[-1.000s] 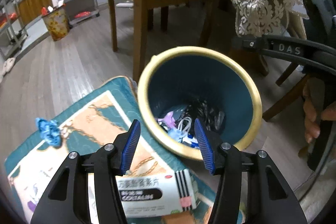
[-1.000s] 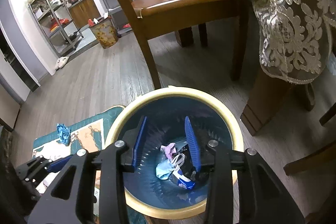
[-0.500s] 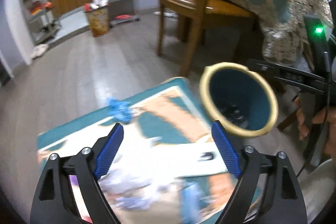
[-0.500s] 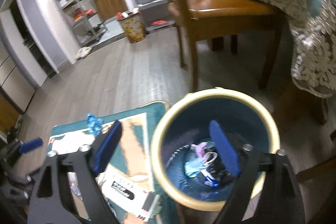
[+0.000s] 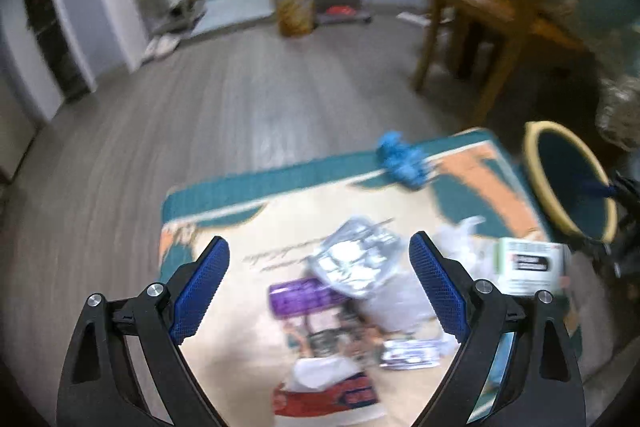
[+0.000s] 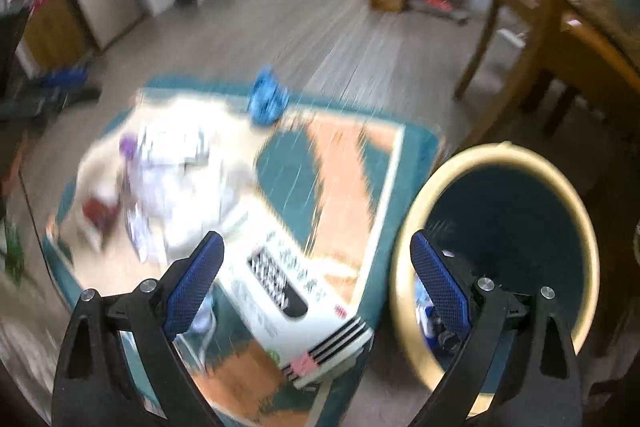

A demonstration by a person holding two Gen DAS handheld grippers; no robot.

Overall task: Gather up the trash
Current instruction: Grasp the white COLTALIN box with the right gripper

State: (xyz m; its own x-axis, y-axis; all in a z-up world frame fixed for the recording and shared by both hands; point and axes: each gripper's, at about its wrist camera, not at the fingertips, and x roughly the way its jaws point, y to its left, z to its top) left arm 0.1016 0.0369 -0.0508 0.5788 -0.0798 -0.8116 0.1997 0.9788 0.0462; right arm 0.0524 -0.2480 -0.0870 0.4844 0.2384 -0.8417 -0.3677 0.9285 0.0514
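Left gripper (image 5: 319, 289), jaws opening and empty, over the silver wrapper (image 5: 354, 261); right gripper (image 6: 316, 285), jaws apart and empty, nearer the white box (image 6: 296, 301), long axis diagonal toward bin (image 6: 496, 259).

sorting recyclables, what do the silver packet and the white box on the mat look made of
Silver packet: likely foil or metallised plastic film, going by its shiny, crinkled surface.
White box: probably printed cardboard, with flat faces, straight edges and a matte look. Blur leaves both uncertain.
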